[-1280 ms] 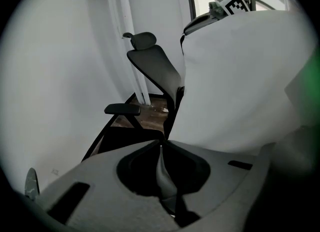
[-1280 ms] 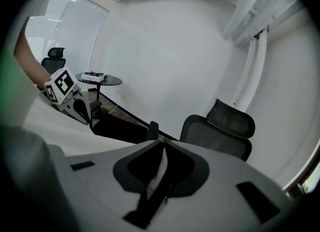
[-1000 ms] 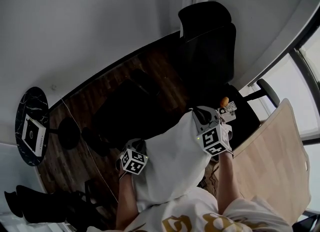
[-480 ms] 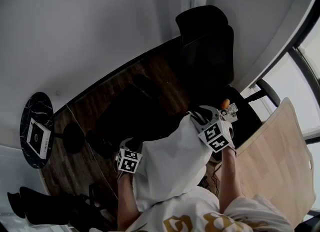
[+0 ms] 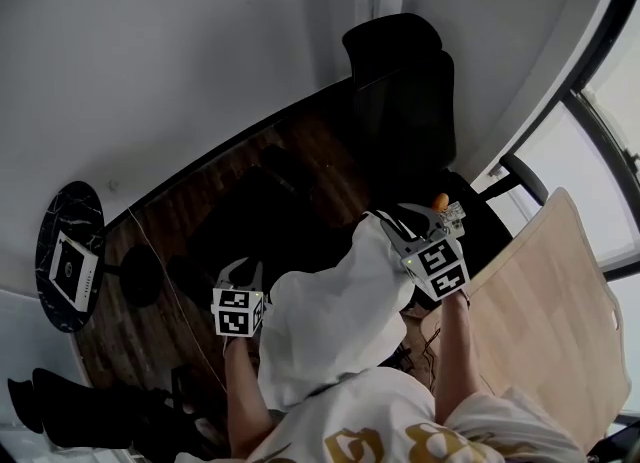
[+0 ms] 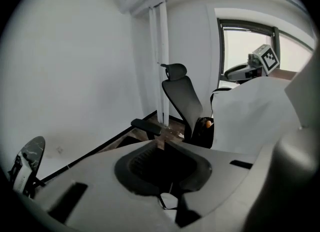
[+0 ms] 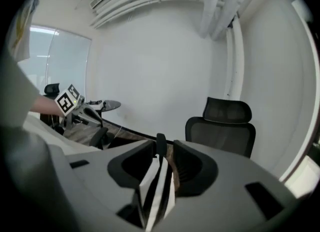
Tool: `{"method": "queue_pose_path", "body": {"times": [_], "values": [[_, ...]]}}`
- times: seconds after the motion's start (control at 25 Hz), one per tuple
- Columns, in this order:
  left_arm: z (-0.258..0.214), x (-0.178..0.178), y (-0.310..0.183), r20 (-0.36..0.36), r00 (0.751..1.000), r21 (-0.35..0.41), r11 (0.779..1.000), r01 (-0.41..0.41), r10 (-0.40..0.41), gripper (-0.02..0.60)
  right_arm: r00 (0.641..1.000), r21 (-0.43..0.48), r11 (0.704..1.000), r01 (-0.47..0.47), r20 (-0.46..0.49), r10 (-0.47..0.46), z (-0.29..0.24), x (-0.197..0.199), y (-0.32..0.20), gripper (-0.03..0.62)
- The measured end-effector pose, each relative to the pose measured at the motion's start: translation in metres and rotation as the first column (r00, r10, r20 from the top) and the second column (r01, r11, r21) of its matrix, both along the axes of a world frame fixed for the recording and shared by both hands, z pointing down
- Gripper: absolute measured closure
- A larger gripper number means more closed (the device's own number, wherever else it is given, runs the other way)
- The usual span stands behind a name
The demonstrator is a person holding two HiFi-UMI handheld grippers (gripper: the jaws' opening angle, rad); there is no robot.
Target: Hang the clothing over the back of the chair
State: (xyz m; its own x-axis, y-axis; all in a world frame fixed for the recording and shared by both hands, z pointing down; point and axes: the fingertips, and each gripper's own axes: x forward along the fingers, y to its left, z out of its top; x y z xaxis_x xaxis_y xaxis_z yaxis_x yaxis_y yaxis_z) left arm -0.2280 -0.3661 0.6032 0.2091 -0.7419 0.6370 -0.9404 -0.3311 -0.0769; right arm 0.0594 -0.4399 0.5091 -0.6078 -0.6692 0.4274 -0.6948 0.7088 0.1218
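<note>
Between our grippers hangs the white clothing [image 5: 335,316], the black chair [image 5: 400,91] at its twelve o'clock. Our left gripper [image 5: 240,273], at nine o'clock: jaws part-open, just narrowing, empty. Our right gripper [image 5: 405,221], at two o'clock: jaws likewise, cloth folds loose between them.

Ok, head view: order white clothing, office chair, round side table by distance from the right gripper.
1. White clothing: between the right gripper fingers, which have just been opening.
2. Office chair: beyond, upper middle.
3. Round side table: far left.
</note>
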Motion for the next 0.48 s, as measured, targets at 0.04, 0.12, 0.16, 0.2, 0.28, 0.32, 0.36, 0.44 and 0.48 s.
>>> {"method": "queue_pose_path", "body": {"times": [0.04,0.12,0.16,0.2,0.28,0.32,0.36,0.44,0.48], "values": [[-0.006,-0.002,0.003,0.002,1.0,0.003,1.0,0.017,-0.017,0.556,0.999,0.01,1.0,-0.01,0.035,0.01,-0.009,0.001,0.004,0.463],[-0.018,-0.008,0.012,-0.014,0.999,0.006,0.999,0.048,-0.048,0.56,0.994,0.032,0.999,-0.022,0.108,0.019,-0.026,0.001,0.017,0.495],[-0.024,-0.01,0.017,-0.034,0.997,0.013,0.998,0.065,-0.064,0.56,0.987,0.044,0.999,-0.024,0.157,0.016,-0.036,0.0,0.025,0.543],[-0.032,-0.011,0.022,-0.065,0.995,0.022,0.996,0.082,-0.08,0.56,0.976,0.056,0.998,-0.025,0.218,0.012,-0.046,-0.001,0.033,0.582],[-0.045,-0.009,0.033,-0.171,0.98,0.027,0.994,0.106,-0.1,0.56,0.941,0.069,0.996,-0.051,0.337,0.024,-0.065,-0.003,0.048,0.582],[-0.052,-0.005,0.038,-0.238,0.966,0.026,0.994,0.11,-0.101,0.561,0.928,0.069,0.995,-0.075,0.37,0.045,-0.07,-0.003,0.054,0.582],[-0.059,-0.002,0.043,-0.298,0.949,0.033,0.993,0.113,-0.098,0.561,0.923,0.064,0.993,-0.1,0.38,0.069,-0.071,-0.002,0.06,0.582],[-0.075,0.002,0.053,-0.364,0.928,0.079,0.99,0.119,-0.083,0.561,0.927,0.05,0.99,-0.133,0.359,0.107,-0.069,-0.004,0.073,0.582],[-0.083,0.004,0.059,-0.373,0.925,0.11,0.986,0.121,-0.072,0.561,0.931,0.053,0.989,-0.14,0.346,0.113,-0.068,-0.005,0.082,0.582]]}}
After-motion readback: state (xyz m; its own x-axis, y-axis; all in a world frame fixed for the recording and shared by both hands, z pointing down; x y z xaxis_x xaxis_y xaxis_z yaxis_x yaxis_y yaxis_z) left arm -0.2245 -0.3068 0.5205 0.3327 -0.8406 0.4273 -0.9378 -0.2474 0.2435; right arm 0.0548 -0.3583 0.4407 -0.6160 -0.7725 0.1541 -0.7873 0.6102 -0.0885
